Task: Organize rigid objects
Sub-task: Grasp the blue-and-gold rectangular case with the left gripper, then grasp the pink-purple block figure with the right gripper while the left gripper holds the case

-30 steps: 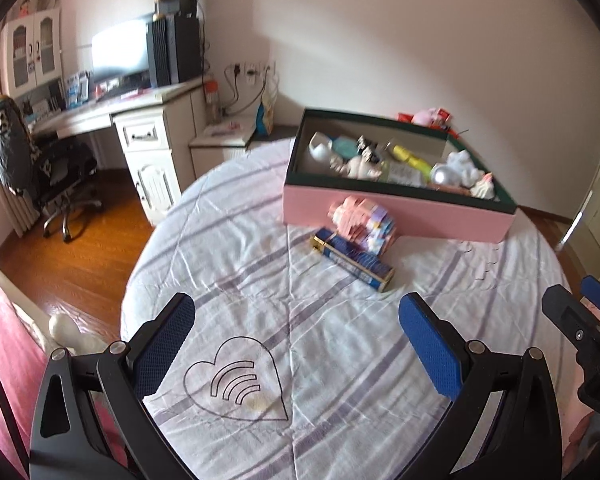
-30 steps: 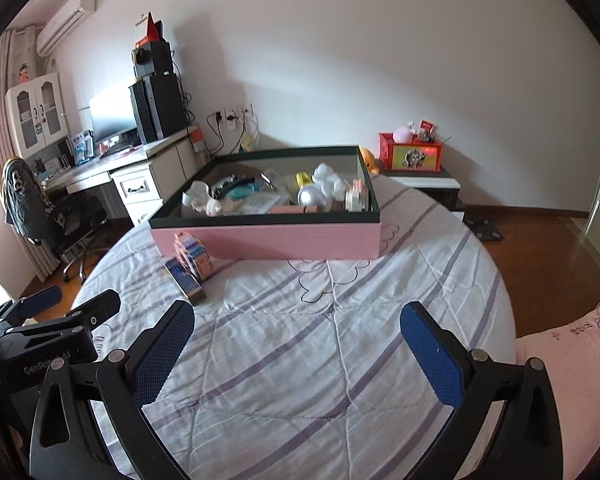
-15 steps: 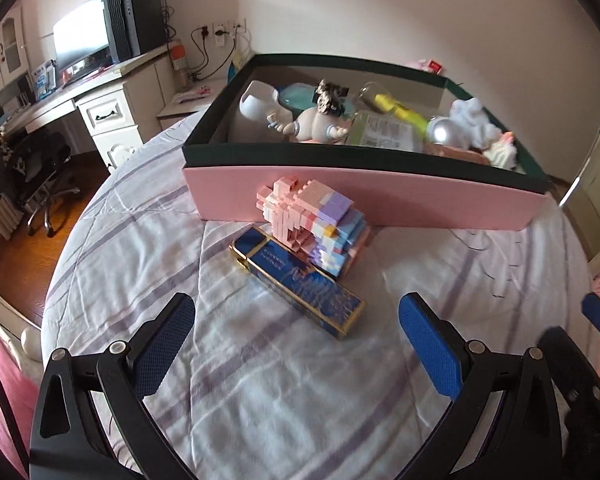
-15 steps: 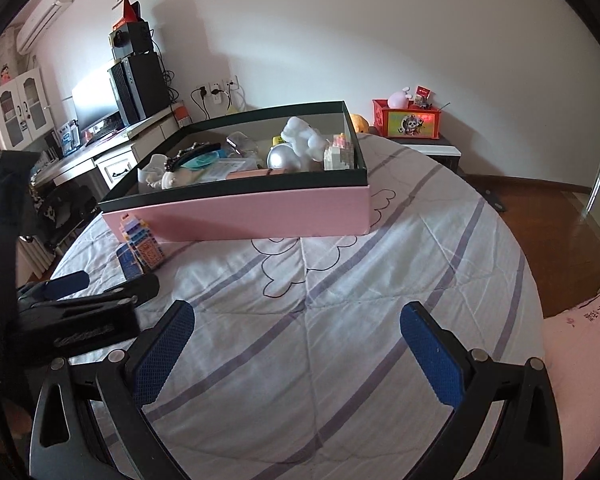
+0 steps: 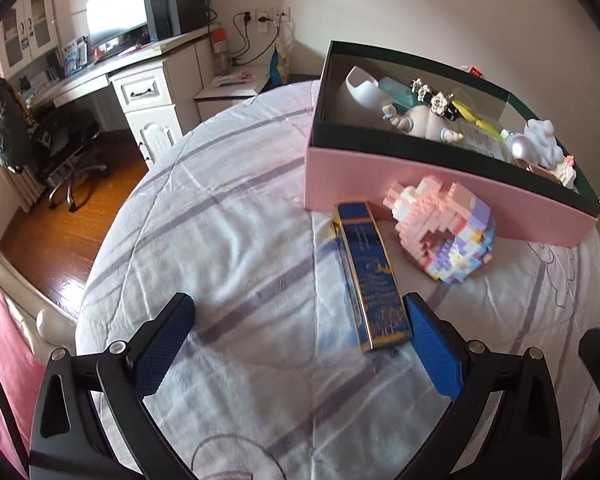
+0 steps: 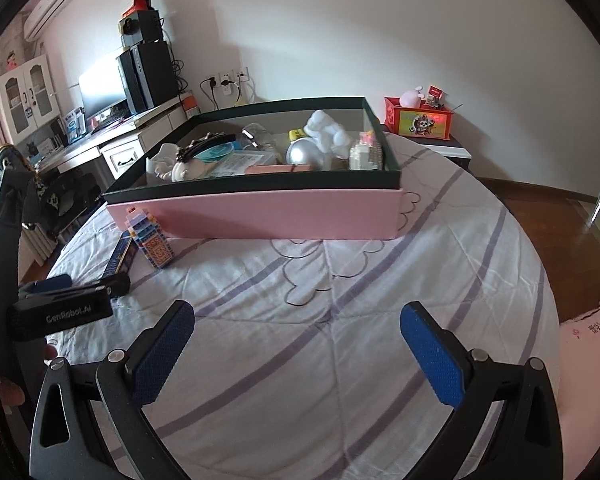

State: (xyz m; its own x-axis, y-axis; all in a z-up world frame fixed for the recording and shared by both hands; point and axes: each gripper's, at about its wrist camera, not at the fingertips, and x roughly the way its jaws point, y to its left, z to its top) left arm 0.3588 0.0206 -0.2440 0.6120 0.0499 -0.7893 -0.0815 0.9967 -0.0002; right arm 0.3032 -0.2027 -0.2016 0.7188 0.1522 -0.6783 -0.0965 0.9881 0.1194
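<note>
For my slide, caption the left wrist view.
Open left gripper nears a blue box beside a pastel block toy, before the pink bin.

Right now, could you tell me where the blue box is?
In the left wrist view, the blue box lies on the bed before the pink storage box, left of the block toy.

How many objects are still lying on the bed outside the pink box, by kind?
Blue box: 1
Brick toy: 1
Total: 2, both in front of the pink box.
</note>
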